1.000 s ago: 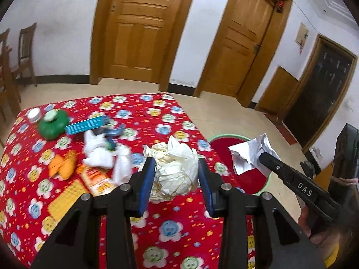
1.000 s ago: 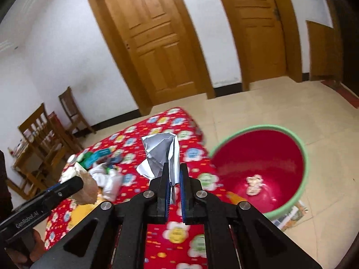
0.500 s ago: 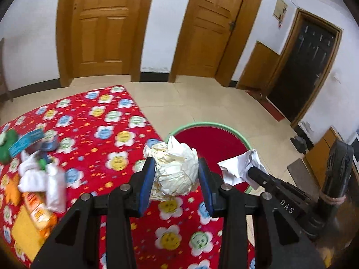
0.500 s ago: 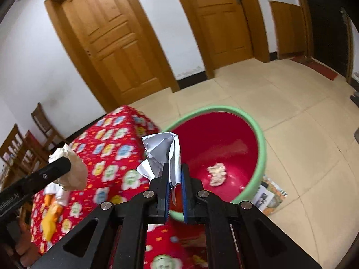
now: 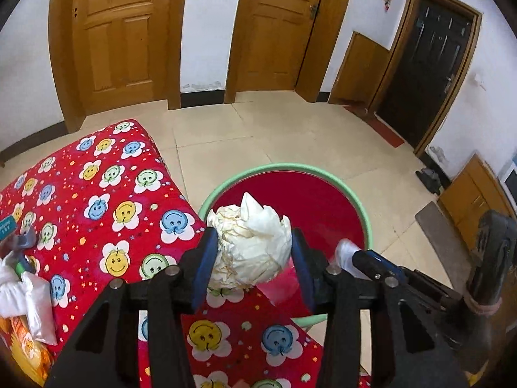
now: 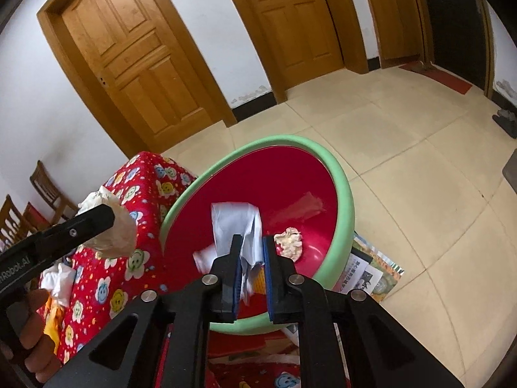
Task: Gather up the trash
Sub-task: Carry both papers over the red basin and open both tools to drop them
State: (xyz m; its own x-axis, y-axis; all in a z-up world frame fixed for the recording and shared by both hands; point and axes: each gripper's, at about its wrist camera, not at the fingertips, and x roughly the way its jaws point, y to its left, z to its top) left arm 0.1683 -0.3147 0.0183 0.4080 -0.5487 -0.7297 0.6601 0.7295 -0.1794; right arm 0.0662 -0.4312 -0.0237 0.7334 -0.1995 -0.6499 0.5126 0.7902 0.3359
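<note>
My left gripper point(image 5: 250, 253) is shut on a crumpled cream paper ball point(image 5: 250, 249) and holds it over the near rim of a red basin with a green rim point(image 5: 366, 216). My right gripper point(image 6: 251, 249) has its jaws parted a little over the basin point(image 6: 345, 187). A white crumpled paper point(image 6: 240, 226) hangs between the pads, blurred. A small cream wad point(image 6: 289, 242) lies in the basin. The left gripper with its ball point(image 6: 113, 229) shows at the left of the right wrist view.
The table has a red smiley-flower cloth point(image 5: 97, 200) with more trash at its left edge point(image 5: 22, 278). A magazine point(image 6: 371, 271) lies on the tiled floor under the basin. Wooden chairs point(image 6: 45, 190) stand by the wall.
Both grippers moved right from the table to over the basin. The right jaws have parted and the white paper has slipped lower between them.
</note>
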